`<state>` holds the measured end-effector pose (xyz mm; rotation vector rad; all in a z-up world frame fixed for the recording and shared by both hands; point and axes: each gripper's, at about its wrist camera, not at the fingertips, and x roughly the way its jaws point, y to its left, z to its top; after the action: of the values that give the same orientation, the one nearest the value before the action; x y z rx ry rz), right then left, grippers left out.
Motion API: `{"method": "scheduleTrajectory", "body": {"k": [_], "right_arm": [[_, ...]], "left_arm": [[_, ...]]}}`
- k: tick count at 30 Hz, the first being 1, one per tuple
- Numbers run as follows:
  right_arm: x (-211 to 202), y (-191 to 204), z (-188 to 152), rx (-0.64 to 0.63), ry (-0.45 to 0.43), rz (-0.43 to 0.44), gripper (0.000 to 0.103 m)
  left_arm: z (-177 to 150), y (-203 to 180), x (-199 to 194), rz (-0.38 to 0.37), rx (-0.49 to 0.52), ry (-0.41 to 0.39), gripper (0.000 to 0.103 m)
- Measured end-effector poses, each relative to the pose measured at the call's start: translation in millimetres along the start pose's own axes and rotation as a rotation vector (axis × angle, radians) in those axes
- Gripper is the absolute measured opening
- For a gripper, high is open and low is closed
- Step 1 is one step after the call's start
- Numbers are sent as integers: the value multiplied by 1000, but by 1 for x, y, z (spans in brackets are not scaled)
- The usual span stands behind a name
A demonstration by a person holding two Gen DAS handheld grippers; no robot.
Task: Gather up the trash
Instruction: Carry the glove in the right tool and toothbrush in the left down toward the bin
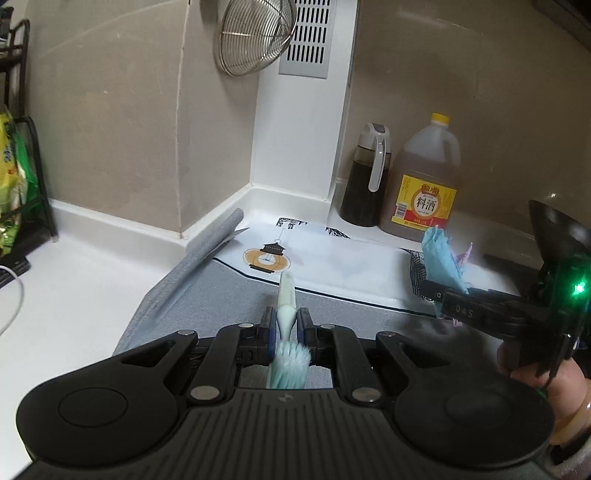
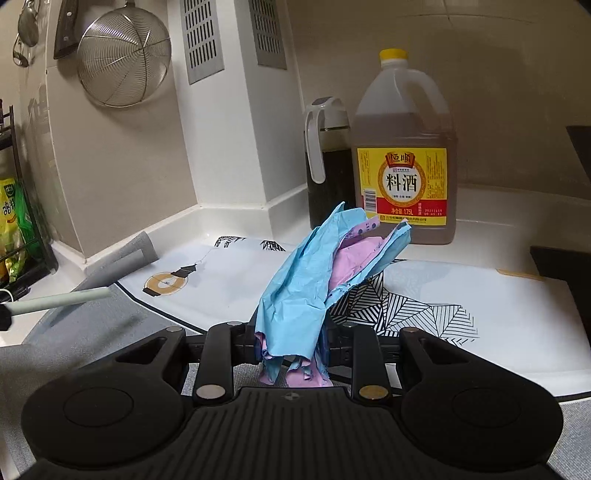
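My left gripper (image 1: 286, 326) is shut on a pale green brush (image 1: 287, 295); its handle points forward over the grey mat (image 1: 207, 295) and its teal bristles sit behind the jaws. My right gripper (image 2: 291, 341) is shut on crumpled blue and pink paper (image 2: 314, 280), held above the counter. In the left wrist view the right gripper (image 1: 447, 299) shows at the right with the blue paper (image 1: 441, 258) sticking up. The brush handle (image 2: 59, 301) shows at the left of the right wrist view.
A cooking wine jug (image 2: 404, 162) and a dark sauce dispenser (image 2: 327, 162) stand in the back corner. A patterned white mat (image 2: 461, 306) lies on the counter. A wire strainer (image 1: 255, 33) hangs on the wall. A black rack with snack bags (image 1: 14, 184) stands left.
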<state>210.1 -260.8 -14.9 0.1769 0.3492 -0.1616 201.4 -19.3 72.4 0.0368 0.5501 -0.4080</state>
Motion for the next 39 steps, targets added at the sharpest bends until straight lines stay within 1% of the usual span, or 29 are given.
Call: {"method": "scheduleTrajectory", "body": {"k": [5,8,10,12,16,20,25,29,32,35,39], "right_arm": [[-3,-1,-1,6,-17,14,29],[-9,3,-1,-4,-39,35,28],[-20,7,0,-9,-40,34,28],[-43,10,-1,-7,-52,76,28],[-102,16,-7,-58,-80,146,28],[-163,10,-12,-68,-60,223,28],[-233,12,-23,-127,-47,289,29],[-277,28,-45,-192,-6,338,29],[-297,41,-68,-229,37,369,29],[-305,52,-92,-235,103,390,29],[-303,66,-123,-239,188,403,29]], "left_arm": [[-3,-5,-24,7,-9,-21,12],[-6,-7,-48,10,-18,-40,12],[-10,-8,-69,20,-17,-51,12],[-17,-6,-92,24,-17,-67,12],[-38,-3,-141,39,-13,-93,12],[-69,2,-187,49,-30,-99,12],[-114,2,-233,102,-16,-86,12],[-154,1,-259,113,-19,-49,12],[-180,0,-270,123,-45,-17,12],[-203,-4,-274,138,-74,10,12],[-228,-6,-269,145,-133,57,12]]}}
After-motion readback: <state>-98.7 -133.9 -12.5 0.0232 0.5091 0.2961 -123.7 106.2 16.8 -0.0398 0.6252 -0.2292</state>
